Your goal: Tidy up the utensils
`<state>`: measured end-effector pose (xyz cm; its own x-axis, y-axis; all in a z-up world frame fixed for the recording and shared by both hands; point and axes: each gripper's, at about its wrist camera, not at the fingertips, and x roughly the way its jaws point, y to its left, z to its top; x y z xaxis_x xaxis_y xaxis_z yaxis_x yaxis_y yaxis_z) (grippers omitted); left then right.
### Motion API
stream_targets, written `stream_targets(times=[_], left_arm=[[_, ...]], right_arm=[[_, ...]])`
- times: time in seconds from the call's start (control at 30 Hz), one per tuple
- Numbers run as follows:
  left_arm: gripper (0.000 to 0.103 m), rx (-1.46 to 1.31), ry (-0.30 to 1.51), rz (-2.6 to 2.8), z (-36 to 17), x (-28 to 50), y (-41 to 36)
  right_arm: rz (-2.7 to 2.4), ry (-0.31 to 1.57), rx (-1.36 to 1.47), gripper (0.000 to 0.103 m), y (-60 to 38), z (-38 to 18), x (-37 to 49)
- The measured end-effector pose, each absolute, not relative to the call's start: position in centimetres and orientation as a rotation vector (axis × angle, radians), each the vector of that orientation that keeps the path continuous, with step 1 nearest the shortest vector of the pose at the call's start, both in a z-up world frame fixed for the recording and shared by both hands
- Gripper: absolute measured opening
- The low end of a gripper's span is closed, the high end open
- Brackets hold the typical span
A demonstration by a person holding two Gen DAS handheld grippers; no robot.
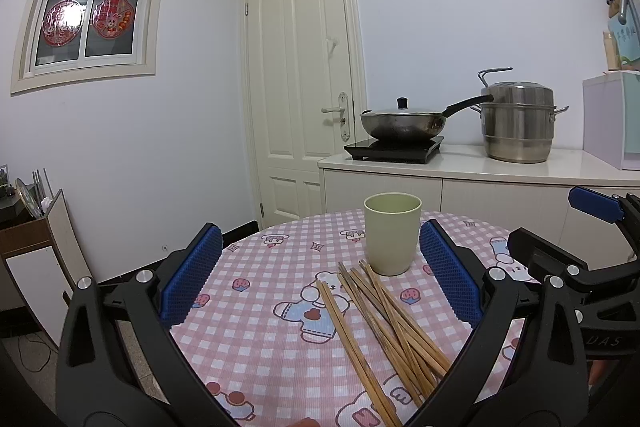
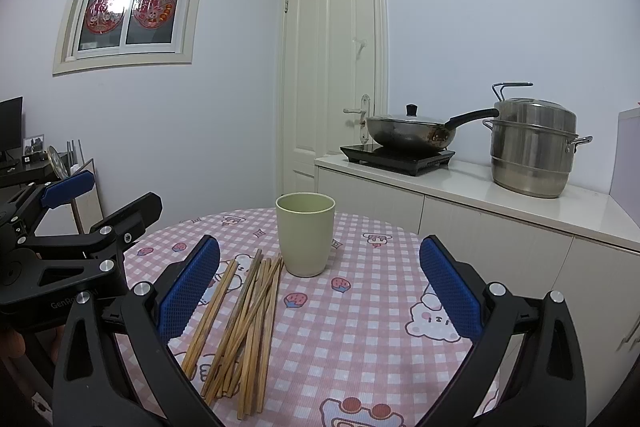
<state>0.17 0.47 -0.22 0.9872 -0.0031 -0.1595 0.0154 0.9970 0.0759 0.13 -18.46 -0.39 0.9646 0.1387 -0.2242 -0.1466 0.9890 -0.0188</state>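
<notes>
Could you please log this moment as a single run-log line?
stage: not started | chopsticks: loose pile on table | cup: upright, looks empty | left gripper: open | right gripper: open

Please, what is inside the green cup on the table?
The cup stands upright, and only the upper part of its inner wall shows, which is bare. The bottom is hidden by the rim. The chopsticks all lie on the table, none in the cup.

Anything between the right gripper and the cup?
In the right wrist view, only bare tablecloth lies between the open right gripper and the cup; the chopsticks lie left.
</notes>
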Motion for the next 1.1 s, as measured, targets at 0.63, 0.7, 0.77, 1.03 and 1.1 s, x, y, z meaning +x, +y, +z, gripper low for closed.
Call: stream_targets(times=[0.63, 0.7, 0.77, 1.03, 1.1], left_arm=[[0.097, 0.081, 0.176, -0.013, -1.4, 0.4, 0.2], [0.097, 0.082, 0.182, -0.012, -1.8, 0.4, 0.2], [0.097, 0.081, 0.187, -0.012, -2.1, 0.5, 0.2], [0.097, 0.051, 0.217, -0.013, -2.0, 0.7, 0.8], [0.097, 0.053, 0.217, -0.015, -2.0, 0.7, 0.8]], right_arm=[[0.145, 0.236, -0.039, 0.096, -18.3, -1.3, 0.5], [0.142, 0.241, -0.036, 0.096, -18.3, -1.5, 0.6], [0.144, 0.245, -0.03, 0.096, -18.3, -1.5, 0.6], [0.144, 0.261, -0.018, 0.096, -18.5, -1.4, 0.7], [0.147, 0.265, -0.015, 0.096, -18.6, -1.4, 0.8]])
